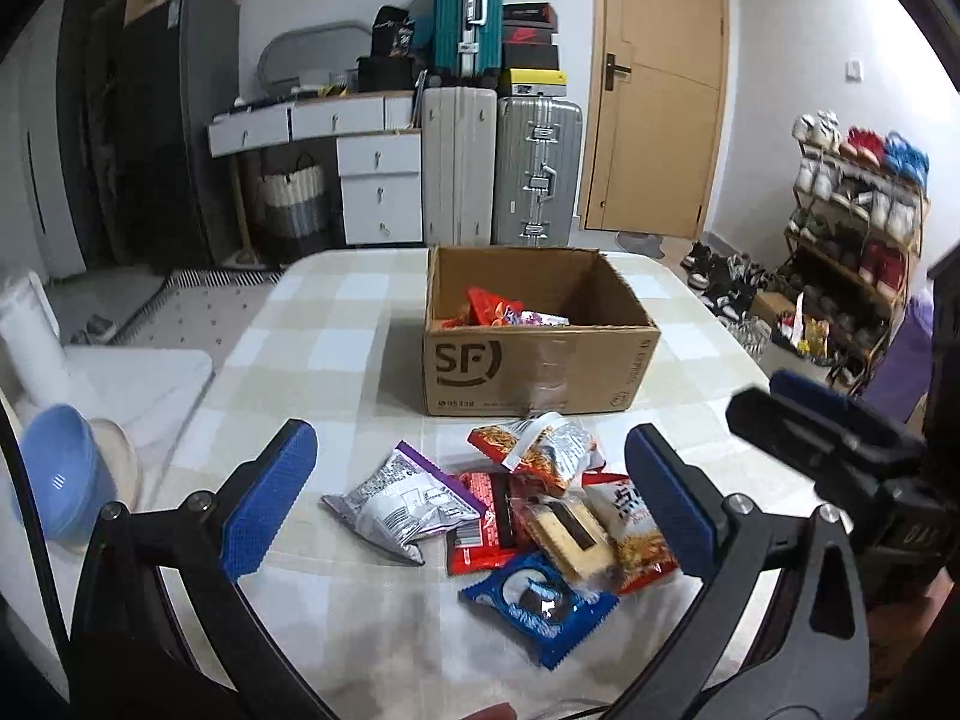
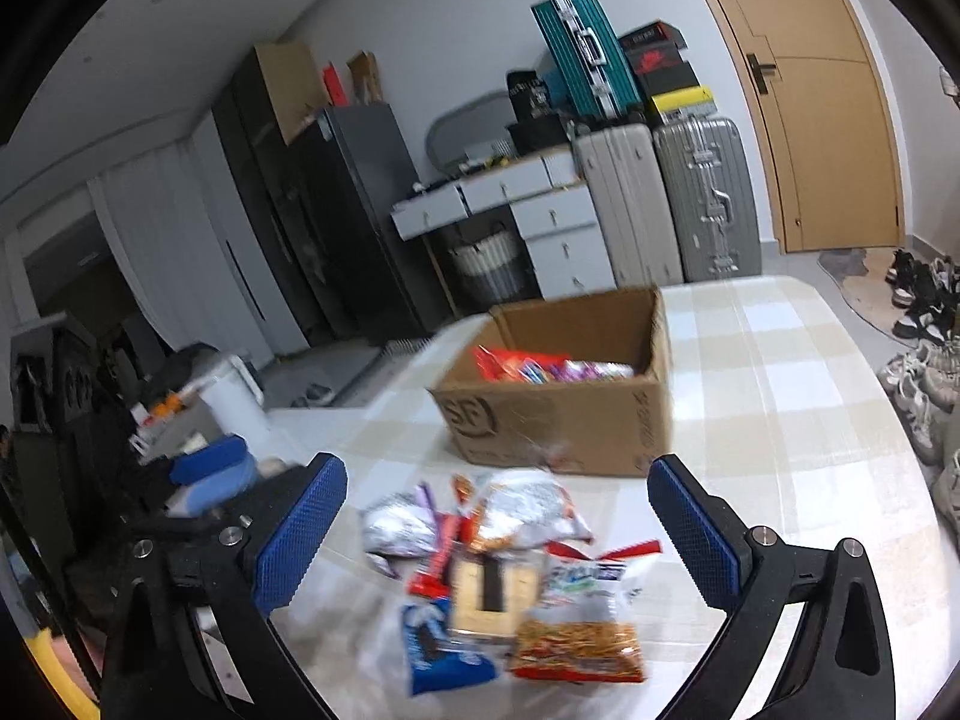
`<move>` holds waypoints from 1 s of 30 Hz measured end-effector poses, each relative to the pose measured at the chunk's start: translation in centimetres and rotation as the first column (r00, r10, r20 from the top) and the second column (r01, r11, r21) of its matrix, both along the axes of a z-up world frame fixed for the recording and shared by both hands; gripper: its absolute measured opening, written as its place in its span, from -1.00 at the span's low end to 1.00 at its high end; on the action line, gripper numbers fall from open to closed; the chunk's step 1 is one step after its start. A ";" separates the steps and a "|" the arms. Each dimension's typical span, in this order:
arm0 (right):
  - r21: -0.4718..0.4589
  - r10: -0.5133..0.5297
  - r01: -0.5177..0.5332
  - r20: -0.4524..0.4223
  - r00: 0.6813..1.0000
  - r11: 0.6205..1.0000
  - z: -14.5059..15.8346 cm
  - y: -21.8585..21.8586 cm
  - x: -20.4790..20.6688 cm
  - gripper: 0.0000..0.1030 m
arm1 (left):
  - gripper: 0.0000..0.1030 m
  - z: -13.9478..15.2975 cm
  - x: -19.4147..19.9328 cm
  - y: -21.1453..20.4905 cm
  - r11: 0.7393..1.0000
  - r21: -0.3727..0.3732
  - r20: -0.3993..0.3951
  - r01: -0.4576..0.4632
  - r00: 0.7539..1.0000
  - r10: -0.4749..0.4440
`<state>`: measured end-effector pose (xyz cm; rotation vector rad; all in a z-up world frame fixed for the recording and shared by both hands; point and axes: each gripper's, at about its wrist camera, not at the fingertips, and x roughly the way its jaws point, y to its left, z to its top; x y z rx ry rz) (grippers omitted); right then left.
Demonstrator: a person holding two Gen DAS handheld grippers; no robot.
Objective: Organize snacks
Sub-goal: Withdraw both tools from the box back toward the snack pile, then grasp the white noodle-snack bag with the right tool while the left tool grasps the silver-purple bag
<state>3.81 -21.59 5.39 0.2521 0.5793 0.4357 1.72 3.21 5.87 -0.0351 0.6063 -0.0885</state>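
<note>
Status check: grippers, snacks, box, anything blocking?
Left gripper and right gripper open, empty. Snack pile loose on table; some snacks already in cardboard box. Nothing blocking.

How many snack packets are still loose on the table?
6, clustered before the box: silver-purple bag, noodle bag, red bar, wafer pack, orange-white bag, blue cookie pack. Others may hide underneath.

a lived-in home room: stacked suitcases [image 1: 501,162] by a wooden door [image 1: 657,90], a crowded shoe rack [image 1: 852,204] at right, white drawers [image 1: 378,180], checked cloth on the desk [image 1: 312,324].
</note>
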 end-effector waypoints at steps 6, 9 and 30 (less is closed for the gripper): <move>-0.032 0.011 -0.013 -0.074 0.997 0.999 -3.2 -0.2 2.0 0.99 | 0.99 -3.7 3.1 1.3 0.998 -0.049 -0.095 0.030 0.995 -0.034; -0.057 0.007 -0.014 -0.112 0.994 0.998 -4.3 -0.4 2.6 0.99 | 0.99 -4.9 3.8 1.4 0.998 -0.038 -0.115 0.047 0.992 -0.051; -0.027 0.011 -0.025 -0.426 0.904 0.999 -11.9 -2.1 5.2 0.70 | 0.99 -9.6 5.1 1.3 0.997 -0.071 -0.271 0.025 0.962 -0.044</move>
